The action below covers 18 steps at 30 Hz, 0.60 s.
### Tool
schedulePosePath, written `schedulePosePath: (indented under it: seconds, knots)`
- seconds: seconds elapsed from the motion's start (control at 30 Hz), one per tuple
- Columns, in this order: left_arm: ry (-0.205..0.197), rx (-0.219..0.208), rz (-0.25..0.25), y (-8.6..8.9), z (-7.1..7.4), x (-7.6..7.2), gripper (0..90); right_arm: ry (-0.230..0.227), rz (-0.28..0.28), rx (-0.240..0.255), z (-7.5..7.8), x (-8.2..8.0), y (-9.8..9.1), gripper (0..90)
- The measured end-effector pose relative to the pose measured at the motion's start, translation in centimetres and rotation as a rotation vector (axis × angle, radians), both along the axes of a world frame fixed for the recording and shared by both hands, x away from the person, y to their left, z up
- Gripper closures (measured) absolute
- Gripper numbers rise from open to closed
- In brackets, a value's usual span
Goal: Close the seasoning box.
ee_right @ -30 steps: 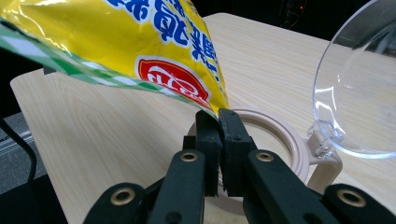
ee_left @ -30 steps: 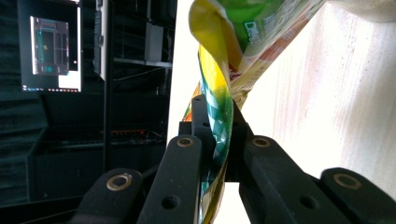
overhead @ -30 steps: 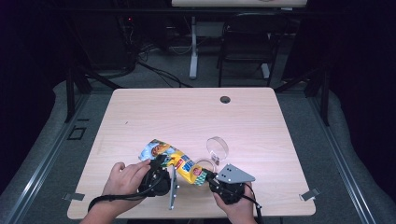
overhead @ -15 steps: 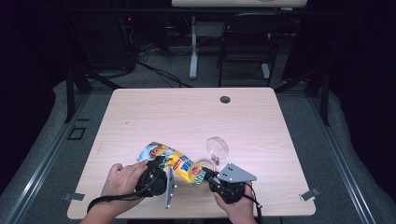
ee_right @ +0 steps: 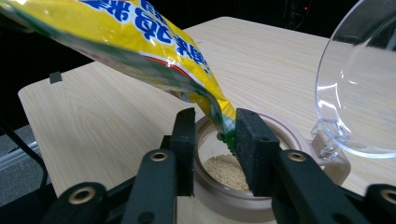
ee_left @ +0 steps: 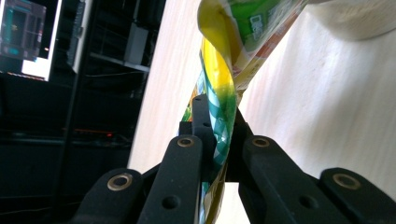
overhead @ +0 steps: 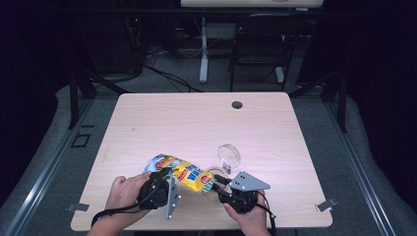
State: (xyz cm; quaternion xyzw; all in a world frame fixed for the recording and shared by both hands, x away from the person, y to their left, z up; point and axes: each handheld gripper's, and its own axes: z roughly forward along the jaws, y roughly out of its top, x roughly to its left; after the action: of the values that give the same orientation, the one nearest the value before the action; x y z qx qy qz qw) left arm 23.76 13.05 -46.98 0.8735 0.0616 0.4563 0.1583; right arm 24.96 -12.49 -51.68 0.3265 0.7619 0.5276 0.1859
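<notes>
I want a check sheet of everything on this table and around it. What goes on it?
Surface: wooden table, grommet hole.
Job's things: yellow snack bag held over open jar with crumbs inside; clear lid hinged up.
Clutter: nothing seen.
Grippers: left tool clamps the bag's end; right tool has just been opening, bag tip between its jaws.
Cables: one trails from each tool.
Surroundings: dark room, chair.

Snack bag (overhead: 182, 172): yellow foil with blue and red print, green-edged corner, slung off the table, lower end over the jar mouth. Jar (ee_right: 233, 186): round, beige-rimmed, near the table's front edge, pale granules inside (clear hinged lid (ee_right: 359, 88) standing open).
</notes>
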Motion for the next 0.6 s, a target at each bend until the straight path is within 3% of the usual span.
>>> schedulePosePath:
  seconds: [0.33, 0.6]
  knots:
    - [0.072, -0.153, 0.008, 1.3, -1.1, 0.4, 88.3, 0.012, -0.013, 0.01, -0.3, 0.2, -0.3, 62.3]
    - [0.095, -0.2, 0.012, 1.6, -1.6, 0.6, 88.3, 0.023, -0.026, 0.012, -0.4, 0.4, -0.8, 61.0]
